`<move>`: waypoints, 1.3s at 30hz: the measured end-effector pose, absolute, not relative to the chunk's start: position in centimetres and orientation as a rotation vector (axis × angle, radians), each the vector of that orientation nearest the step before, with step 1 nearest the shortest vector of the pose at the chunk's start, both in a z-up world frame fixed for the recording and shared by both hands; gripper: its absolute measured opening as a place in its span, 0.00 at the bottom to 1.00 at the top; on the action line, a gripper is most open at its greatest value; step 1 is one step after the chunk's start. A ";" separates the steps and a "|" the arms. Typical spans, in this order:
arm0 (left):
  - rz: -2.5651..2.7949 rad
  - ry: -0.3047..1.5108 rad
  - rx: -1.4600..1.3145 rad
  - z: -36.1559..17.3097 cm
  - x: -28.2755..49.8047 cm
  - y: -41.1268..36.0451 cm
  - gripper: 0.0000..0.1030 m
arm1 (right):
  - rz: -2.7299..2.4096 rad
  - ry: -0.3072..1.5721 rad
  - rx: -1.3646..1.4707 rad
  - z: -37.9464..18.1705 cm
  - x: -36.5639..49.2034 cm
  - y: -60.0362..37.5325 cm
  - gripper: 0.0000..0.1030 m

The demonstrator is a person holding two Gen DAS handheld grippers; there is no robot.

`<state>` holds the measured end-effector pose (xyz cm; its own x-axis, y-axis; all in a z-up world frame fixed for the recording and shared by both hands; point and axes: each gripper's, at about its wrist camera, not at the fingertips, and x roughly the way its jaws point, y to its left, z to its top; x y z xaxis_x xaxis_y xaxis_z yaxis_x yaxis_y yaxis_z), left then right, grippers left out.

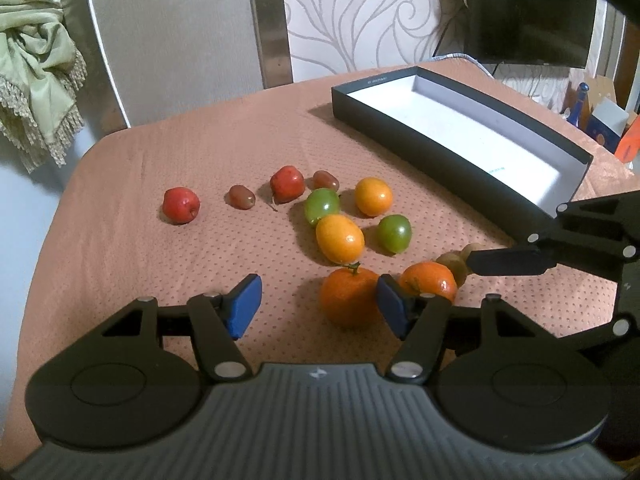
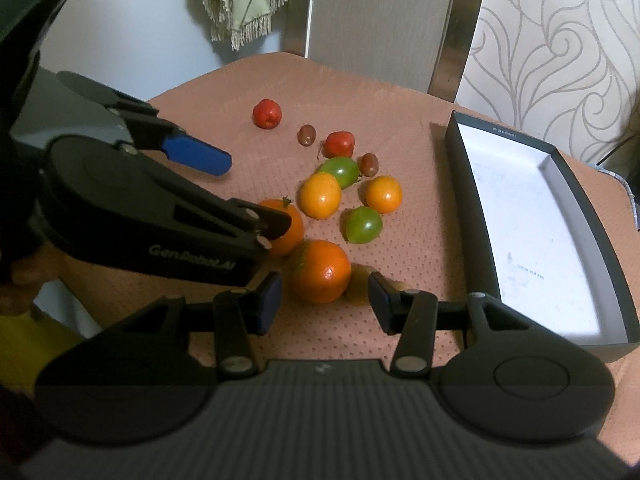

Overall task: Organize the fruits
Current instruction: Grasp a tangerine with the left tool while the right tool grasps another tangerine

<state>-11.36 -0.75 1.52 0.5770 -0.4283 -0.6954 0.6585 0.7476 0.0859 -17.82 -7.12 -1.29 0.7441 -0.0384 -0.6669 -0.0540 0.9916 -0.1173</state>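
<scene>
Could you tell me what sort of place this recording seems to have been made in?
Probably a room in a home, at a table. The signs: a tablecloth, patterned wallpaper, a fringed curtain and a high-backed chair behind the table.

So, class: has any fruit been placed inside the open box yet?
No: the box shows only its bare white floor; all the fruit lies on the table.

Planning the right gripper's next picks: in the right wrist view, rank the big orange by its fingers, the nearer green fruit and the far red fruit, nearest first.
From the right gripper:
1. Big orange, between its fingers.
2. Nearer green fruit, just beyond, slightly right.
3. Far red fruit, far back, left.
</scene>
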 end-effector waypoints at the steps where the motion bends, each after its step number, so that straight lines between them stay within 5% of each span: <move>1: -0.653 0.707 0.357 1.5 -11.3 -0.8 0.68 | 0.006 0.733 -0.134 -1.3 -17.8 -7.0 0.49; 32: -0.687 0.752 0.325 1.0 -11.3 0.0 0.67 | 0.023 0.721 -0.231 -1.8 -17.5 -6.1 0.49; 39: -0.728 0.762 0.301 1.1 -11.3 0.0 0.67 | 0.032 0.721 -0.315 -2.2 -17.3 -5.6 0.38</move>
<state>-11.35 0.04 1.12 0.4981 -0.4865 -0.7178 0.6942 0.7197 -0.0060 -17.26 -5.63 -2.19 0.7530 -0.0793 -0.6532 -0.1362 0.9525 -0.2726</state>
